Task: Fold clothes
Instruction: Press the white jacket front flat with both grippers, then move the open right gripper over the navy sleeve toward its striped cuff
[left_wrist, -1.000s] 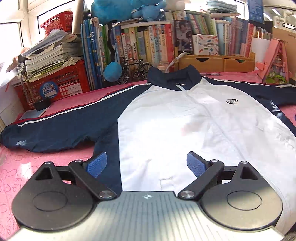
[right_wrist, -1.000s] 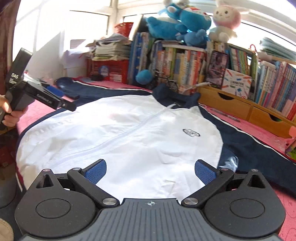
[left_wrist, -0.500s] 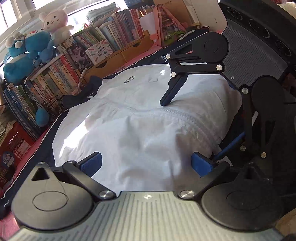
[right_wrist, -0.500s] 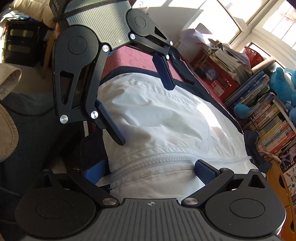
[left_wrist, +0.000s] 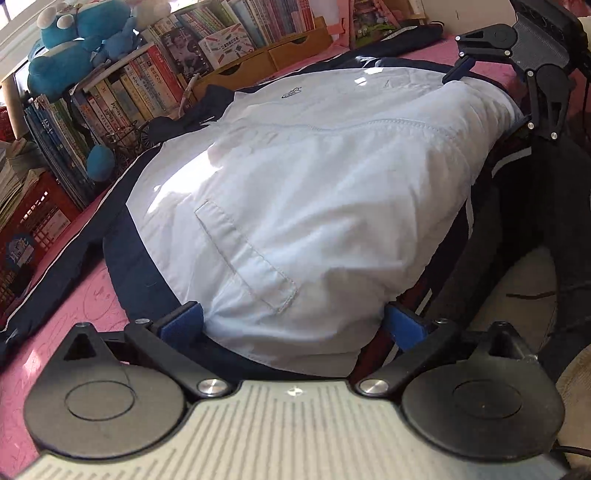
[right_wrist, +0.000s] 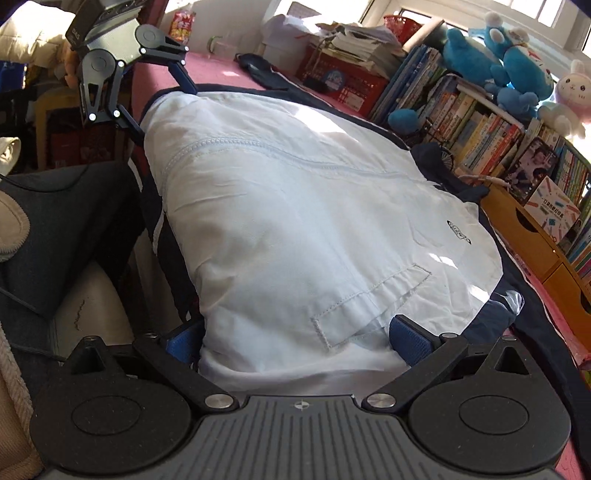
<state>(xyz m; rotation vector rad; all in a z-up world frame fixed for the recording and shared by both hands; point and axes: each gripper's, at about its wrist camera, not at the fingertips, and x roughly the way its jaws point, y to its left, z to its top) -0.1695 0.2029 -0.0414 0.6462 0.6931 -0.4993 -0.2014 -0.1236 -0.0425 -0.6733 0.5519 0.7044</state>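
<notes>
A white jacket (left_wrist: 314, 184) with navy sleeves and collar lies front up on the pink table (left_wrist: 74, 314), its hem bulging over the near edge. My left gripper (left_wrist: 291, 323) is open wide, its blue pads straddling the hem near one pocket; the pads do not pinch the cloth. My right gripper (right_wrist: 297, 341) is open too, with the hem by the other pocket of the jacket (right_wrist: 295, 221) between its pads. Each gripper shows in the other's view at the far end of the hem: the right gripper (left_wrist: 487, 99) and the left gripper (right_wrist: 162, 107).
Rows of books (left_wrist: 155, 81) with blue plush toys (left_wrist: 66, 40) on top, a red basket (left_wrist: 33, 221), wooden drawers (right_wrist: 524, 236) and a toy bicycle (left_wrist: 129, 136) line the back of the table. A person's dark clothing (right_wrist: 66, 221) sits at the near edge.
Both grippers have dropped to the jacket's hem and rolled. Since half a second ago they have drawn apart toward opposite hem corners. The hem now lies between each pair of pads.
</notes>
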